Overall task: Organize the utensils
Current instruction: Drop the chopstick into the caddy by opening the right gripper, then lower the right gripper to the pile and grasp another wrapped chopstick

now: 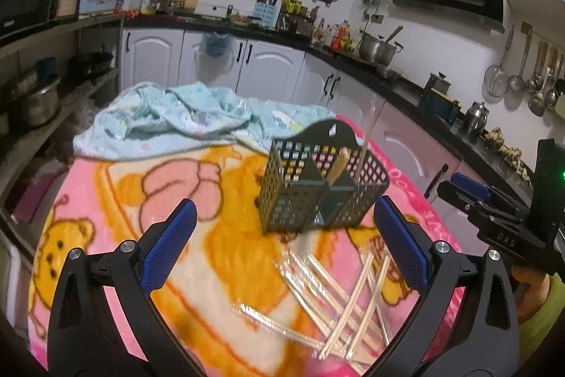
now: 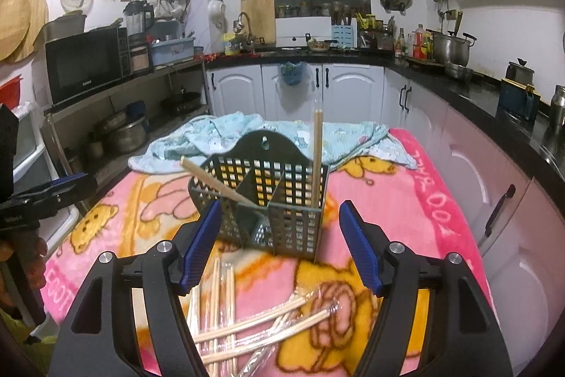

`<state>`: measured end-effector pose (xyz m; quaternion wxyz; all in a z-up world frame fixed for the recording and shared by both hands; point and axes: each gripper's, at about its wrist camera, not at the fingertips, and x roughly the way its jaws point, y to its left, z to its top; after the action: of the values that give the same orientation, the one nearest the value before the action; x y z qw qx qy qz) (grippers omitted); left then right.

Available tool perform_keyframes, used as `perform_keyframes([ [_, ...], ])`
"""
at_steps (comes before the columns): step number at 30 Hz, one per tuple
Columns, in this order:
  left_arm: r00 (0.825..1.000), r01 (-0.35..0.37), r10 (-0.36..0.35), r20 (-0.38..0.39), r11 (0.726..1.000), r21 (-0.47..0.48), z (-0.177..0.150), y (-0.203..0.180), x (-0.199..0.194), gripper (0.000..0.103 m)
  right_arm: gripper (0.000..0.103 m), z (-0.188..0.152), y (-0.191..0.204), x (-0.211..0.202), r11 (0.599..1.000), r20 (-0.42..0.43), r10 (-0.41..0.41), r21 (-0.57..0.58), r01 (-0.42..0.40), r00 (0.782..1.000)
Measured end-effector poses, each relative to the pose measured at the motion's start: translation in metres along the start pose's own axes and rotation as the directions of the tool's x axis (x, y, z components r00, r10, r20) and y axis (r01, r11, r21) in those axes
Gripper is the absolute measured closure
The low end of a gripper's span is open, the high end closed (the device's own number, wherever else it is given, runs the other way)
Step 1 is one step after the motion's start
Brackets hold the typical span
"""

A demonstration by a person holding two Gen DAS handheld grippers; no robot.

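Right wrist: perforated plastic basket (image 2: 268, 200), wooden chopsticks (image 2: 247, 327)

I see the utensil caddy (image 2: 263, 196) standing mid-blanket (image 2: 406, 200), one chopstick pair (image 2: 317, 158) upright in its right compartment, another (image 2: 215, 182) leaning in its left, loose wrapped chopsticks (image 2: 247, 324) lying before it, a rumpled cloth (image 2: 219, 136) behind.

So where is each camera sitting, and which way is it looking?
Left wrist: on the left gripper, looking forward and down at the basket and chopsticks; the right gripper and a hand show at the right edge.
Right wrist: on the right gripper, facing the basket; the left gripper shows at the left edge.
Shared: basket, chopsticks, pink blanket, kitchen.
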<state>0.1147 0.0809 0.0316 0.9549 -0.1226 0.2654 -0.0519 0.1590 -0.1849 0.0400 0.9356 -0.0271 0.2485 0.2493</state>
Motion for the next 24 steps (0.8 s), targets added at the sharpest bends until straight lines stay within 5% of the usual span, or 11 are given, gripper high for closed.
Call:
perform_keyframes([
  [24,0.975,-0.016,0.014,-0.222,1.0,-0.009,-0.074,-0.001,0.03,0.011,0.036,-0.063,-0.03,-0.001,0.993,-0.121,-0.091,0.058,0.099,0.988],
])
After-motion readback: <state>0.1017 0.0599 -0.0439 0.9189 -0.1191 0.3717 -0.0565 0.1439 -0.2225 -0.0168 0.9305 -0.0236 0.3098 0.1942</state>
